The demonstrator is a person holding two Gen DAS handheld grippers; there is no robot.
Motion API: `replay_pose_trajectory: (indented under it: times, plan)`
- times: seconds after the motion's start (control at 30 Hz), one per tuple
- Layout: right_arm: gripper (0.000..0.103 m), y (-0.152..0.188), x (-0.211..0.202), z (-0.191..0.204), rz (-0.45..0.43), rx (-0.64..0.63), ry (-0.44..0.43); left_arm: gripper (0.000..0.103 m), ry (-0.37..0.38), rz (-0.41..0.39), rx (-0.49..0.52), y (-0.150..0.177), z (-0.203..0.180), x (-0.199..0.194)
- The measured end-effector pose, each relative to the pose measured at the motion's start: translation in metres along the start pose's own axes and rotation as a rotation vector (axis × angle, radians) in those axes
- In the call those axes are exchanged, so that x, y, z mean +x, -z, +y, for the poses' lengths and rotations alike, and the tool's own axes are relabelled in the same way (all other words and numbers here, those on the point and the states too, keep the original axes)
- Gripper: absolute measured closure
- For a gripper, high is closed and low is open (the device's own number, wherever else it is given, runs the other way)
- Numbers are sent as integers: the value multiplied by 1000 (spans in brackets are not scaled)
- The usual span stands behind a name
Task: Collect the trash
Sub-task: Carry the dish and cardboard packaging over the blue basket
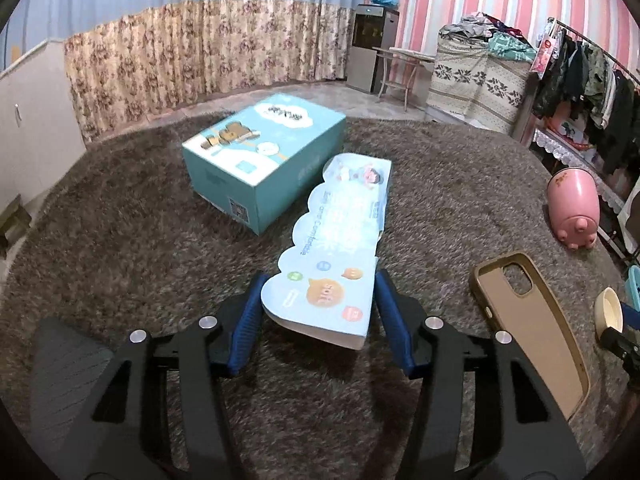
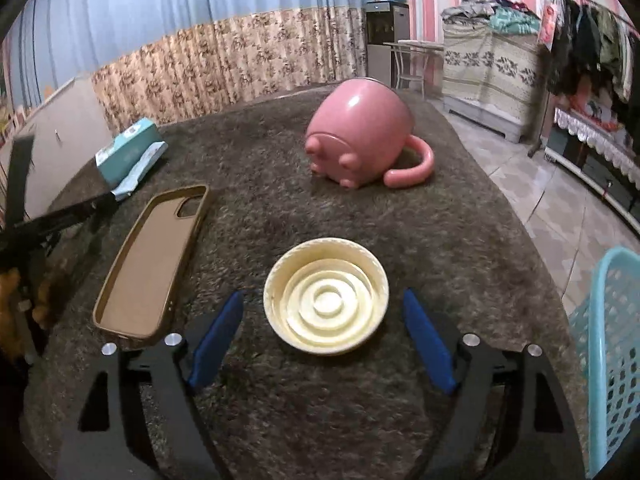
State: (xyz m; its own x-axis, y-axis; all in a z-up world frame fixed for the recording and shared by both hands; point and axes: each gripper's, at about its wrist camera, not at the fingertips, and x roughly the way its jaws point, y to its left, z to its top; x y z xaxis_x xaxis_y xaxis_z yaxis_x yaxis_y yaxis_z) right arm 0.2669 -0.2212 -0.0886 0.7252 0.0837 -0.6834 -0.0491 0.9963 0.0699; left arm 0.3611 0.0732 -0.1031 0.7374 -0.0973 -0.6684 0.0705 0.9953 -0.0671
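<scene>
Left wrist view first: the left gripper point(image 1: 318, 320) has its blue pads either side of the near end of a long, scalloped-edge cardboard flap point(image 1: 336, 248). The pads point(image 1: 246, 324) sit very close to the card's edges, but whether they are actually pinching it I cannot tell. The far end of the card lies against the teal box point(image 1: 256, 160), and everything rests on the shaggy brown rug point(image 1: 120, 240). Taking the card as the landmark, a tan phone case point(image 1: 532, 328) lies to its right, open side up, and a pink pig-shaped mug point(image 1: 574, 212) lies on its side further right.

Over to the right wrist view: the right gripper point(image 2: 324, 332) is spread wide, nothing in it, with a cream round lid point(image 2: 326, 300) sitting on the rug between its fingers and apart from both. A light-blue perforated basket point(image 2: 608, 340) shows at the right edge, well right of the card, and looks like the place for the trash.

My read: this is the pick-up stage, both pieces lined up and neither yet lifted. Next, the left jaws need a firm squeeze on a thin, bendy card; the right must close onto the lid's rim, low in the pile, where it could slip. Then both go to the basket.
</scene>
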Motion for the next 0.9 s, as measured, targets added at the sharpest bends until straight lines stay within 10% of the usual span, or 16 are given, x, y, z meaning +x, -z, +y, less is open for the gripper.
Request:
replay_pose_trajectory:
  times: [0.07,0.4,0.9]
  plan:
    - [41,-1,0,0,0,-3,-10,49,-15,-14,11,2,0,-8]
    - [41,3,-44,-6,-92,16,-29,50,-34,-117,18,20,-11,-82]
    - [41,29,-194,-98,-312,184,240,50,184,-270,118,16,-131,-181]
